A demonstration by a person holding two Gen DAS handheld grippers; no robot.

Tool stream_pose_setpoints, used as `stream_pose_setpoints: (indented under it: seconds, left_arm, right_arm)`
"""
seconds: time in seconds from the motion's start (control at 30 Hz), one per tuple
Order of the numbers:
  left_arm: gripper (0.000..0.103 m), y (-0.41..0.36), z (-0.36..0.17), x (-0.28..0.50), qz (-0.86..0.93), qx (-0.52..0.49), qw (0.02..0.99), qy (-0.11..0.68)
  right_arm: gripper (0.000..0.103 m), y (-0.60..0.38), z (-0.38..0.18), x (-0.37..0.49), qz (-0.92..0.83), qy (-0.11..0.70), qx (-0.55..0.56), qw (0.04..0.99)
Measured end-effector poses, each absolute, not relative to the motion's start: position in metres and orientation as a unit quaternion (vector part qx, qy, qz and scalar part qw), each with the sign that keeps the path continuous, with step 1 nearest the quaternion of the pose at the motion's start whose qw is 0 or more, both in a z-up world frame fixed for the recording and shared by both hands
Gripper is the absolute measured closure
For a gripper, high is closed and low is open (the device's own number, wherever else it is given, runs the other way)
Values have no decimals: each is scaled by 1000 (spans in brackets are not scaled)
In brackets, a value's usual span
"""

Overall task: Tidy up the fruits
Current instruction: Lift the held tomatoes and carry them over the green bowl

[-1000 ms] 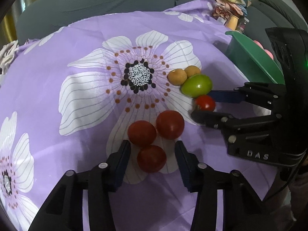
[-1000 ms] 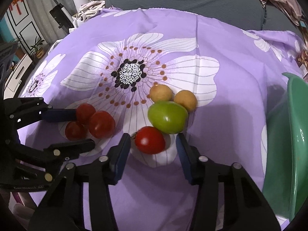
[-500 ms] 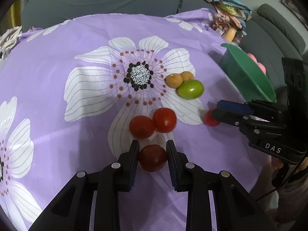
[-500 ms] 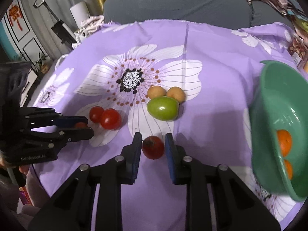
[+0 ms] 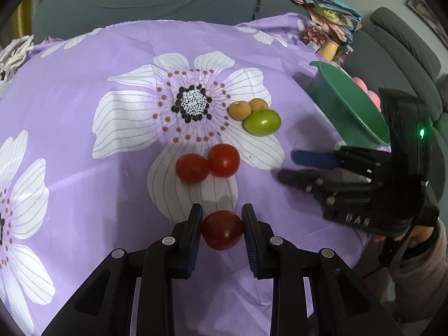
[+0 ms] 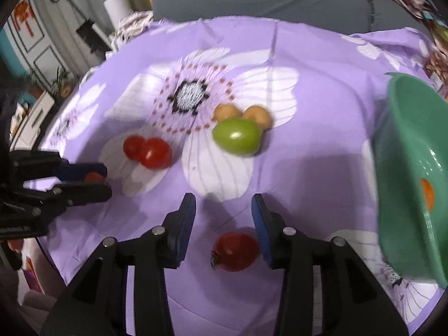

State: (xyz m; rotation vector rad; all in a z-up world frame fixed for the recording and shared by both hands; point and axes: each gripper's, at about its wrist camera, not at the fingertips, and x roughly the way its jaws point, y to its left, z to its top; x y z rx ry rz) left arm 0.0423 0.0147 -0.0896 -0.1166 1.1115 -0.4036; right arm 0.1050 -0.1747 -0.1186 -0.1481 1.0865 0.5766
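Observation:
My left gripper (image 5: 222, 214) is shut on a red tomato (image 5: 222, 229), held just clear of two more red tomatoes (image 5: 192, 168) on the purple flowered cloth (image 5: 84, 89). A green tomato (image 5: 262, 122) and two tan fruits (image 5: 239, 111) lie further back. In the right wrist view my right gripper (image 6: 224, 207) has its jaws opening. Another red tomato (image 6: 235, 250) sits low between its fingers, close to the right one, with a gap on its left side. The left gripper (image 6: 103, 179) shows at the left edge with its tomato (image 6: 93, 177).
A green bowl (image 6: 406, 168) stands at the right with an orange fruit (image 6: 427, 196) inside; its rim (image 5: 350, 106) shows behind the right gripper (image 5: 291, 168). A grey sofa (image 5: 168, 0) runs behind the cloth. A sleeve (image 5: 420, 266) is at the lower right.
The left gripper closed on the nearest red tomato and drew it back from the other two. The right gripper closed on its tomato, moved toward the bowl, then its jaws parted.

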Motion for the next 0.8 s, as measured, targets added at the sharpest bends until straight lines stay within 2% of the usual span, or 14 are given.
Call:
stream_pose_setpoints:
  seconds: [0.33, 0.43, 0.8]
  left_arm:
    - [74, 7, -92, 43, -205, -58, 826, 521]
    - [74, 6, -93, 42, -208, -57, 825, 523]
    - [74, -4, -85, 42, -221, -47, 827, 515]
  right_arm:
    - [66, -192, -120, 86, 302, 490, -74, 814]
    - [75, -190, -120, 86, 297, 487, -79, 817]
    - [76, -200, -105, 84, 261, 475, -47, 839]
